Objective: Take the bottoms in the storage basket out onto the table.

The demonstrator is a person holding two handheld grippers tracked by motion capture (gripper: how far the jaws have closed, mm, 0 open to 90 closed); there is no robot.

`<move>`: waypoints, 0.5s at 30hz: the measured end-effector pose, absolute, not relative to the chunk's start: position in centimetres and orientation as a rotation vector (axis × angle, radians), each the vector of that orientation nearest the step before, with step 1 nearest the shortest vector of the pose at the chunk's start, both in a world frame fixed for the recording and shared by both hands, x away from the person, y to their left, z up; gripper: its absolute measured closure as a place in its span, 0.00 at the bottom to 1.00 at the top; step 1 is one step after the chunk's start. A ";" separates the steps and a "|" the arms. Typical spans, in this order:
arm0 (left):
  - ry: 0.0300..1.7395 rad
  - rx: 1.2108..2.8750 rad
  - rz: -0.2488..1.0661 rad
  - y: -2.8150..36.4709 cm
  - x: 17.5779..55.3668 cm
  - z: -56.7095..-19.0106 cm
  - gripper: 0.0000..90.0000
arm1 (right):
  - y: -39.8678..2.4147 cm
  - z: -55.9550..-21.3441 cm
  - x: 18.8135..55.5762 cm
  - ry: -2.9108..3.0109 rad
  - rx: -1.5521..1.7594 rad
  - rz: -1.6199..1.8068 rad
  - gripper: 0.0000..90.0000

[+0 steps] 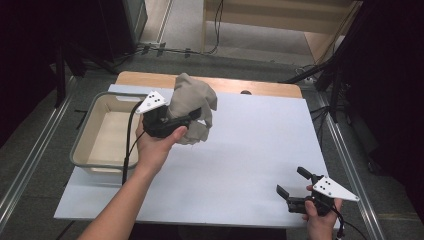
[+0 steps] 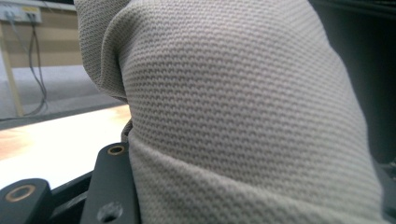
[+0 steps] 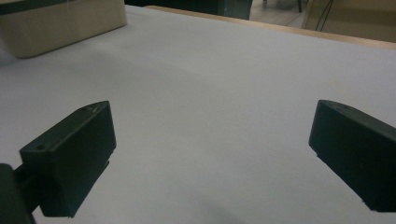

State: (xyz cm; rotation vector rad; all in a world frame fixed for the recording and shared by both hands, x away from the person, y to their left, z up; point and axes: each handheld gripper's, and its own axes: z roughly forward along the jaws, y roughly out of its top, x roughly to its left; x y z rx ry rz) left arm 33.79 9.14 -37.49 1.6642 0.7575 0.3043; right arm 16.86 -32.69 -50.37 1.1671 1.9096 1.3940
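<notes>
A beige knitted cloth [image 1: 192, 107] hangs bunched in the air over the far left part of the white table sheet [image 1: 250, 150]. My left gripper [image 1: 197, 117] is shut on it, just right of the basin. In the left gripper view the cloth [image 2: 233, 107] covers most of the picture, and one black finger [image 2: 112, 182] shows beside it at the lower left. My right gripper [image 1: 291, 180] rests low near the table's front right corner. Its jaws stand wide open with nothing between them, over bare sheet in the right gripper view [image 3: 212, 130].
A beige plastic basin [image 1: 82, 135] sits at the table's left edge, its corner [image 3: 60, 23] in the right gripper view. A wooden table edge [image 1: 260, 87] runs along the back. Cables lie on the floor beyond.
</notes>
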 end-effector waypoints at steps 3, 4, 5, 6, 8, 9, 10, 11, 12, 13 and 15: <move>0.754 1.676 0.276 8.3 33.7 -38.1 0.49 | -32.7 -50.4 16.9 1.912 1.166 1.391 0.00; 0.751 1.679 0.273 8.0 33.6 -38.3 0.48 | -32.7 -50.4 16.9 1.912 1.166 1.392 0.00; 0.751 1.684 0.265 7.7 33.5 -38.4 0.48 | -32.7 -50.4 16.9 1.912 1.166 1.392 0.00; 0.747 1.686 0.258 7.5 33.5 -38.6 0.48 | -32.7 -50.4 16.9 1.913 1.162 1.393 0.00; 0.742 1.698 0.249 6.9 33.4 -38.9 0.48 | -32.6 -50.4 16.9 1.914 1.160 1.392 0.00; 0.740 1.703 0.242 6.7 33.4 -39.1 0.48 | -32.6 -50.4 16.9 1.913 1.162 1.393 0.00; 0.739 1.710 0.235 6.3 33.4 -39.3 0.48 | -32.7 -50.4 16.9 1.912 1.163 1.395 0.00; 0.736 1.713 0.232 6.2 33.4 -39.4 0.48 | -32.7 -50.4 16.8 1.910 1.166 1.394 0.00; 0.735 1.720 0.228 5.9 33.4 -39.6 0.48 | -32.7 -50.4 16.8 1.910 1.167 1.394 0.00; 0.735 1.725 0.222 5.7 33.3 -39.7 0.48 | -32.7 -50.4 16.9 1.909 1.167 1.394 0.00; 0.733 1.740 0.213 5.2 33.3 -40.1 0.48 | -32.7 -50.4 16.9 1.911 1.165 1.393 0.00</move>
